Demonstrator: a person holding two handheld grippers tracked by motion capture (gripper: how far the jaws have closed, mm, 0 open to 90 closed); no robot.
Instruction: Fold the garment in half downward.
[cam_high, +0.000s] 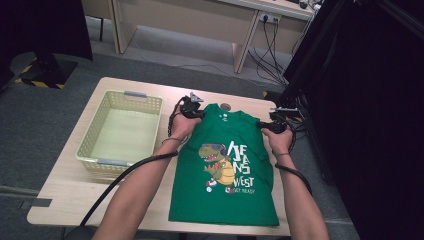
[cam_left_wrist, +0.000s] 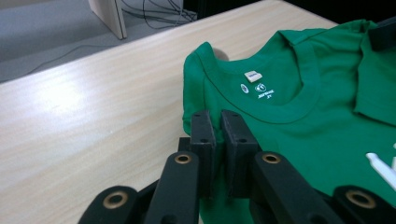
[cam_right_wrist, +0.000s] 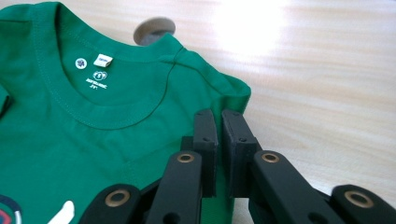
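A green t-shirt (cam_high: 225, 165) with a dinosaur print lies flat on the wooden table (cam_high: 70, 192), collar at the far end and both sleeves folded in. My left gripper (cam_high: 192, 112) is shut on the fabric at the shirt's left shoulder. In the left gripper view the jaws (cam_left_wrist: 218, 116) pinch the shirt's edge (cam_left_wrist: 299, 135) beside the collar. My right gripper (cam_high: 272, 125) is shut on the right shoulder. In the right gripper view the jaws (cam_right_wrist: 218, 116) clamp green cloth (cam_right_wrist: 84, 140) near the folded shoulder edge.
A pale yellow plastic basket (cam_high: 122, 95) stands on the table left of the shirt. A round cable hole (cam_high: 226, 106) sits in the tabletop just beyond the collar. Black frames and cables stand off the table's right side.
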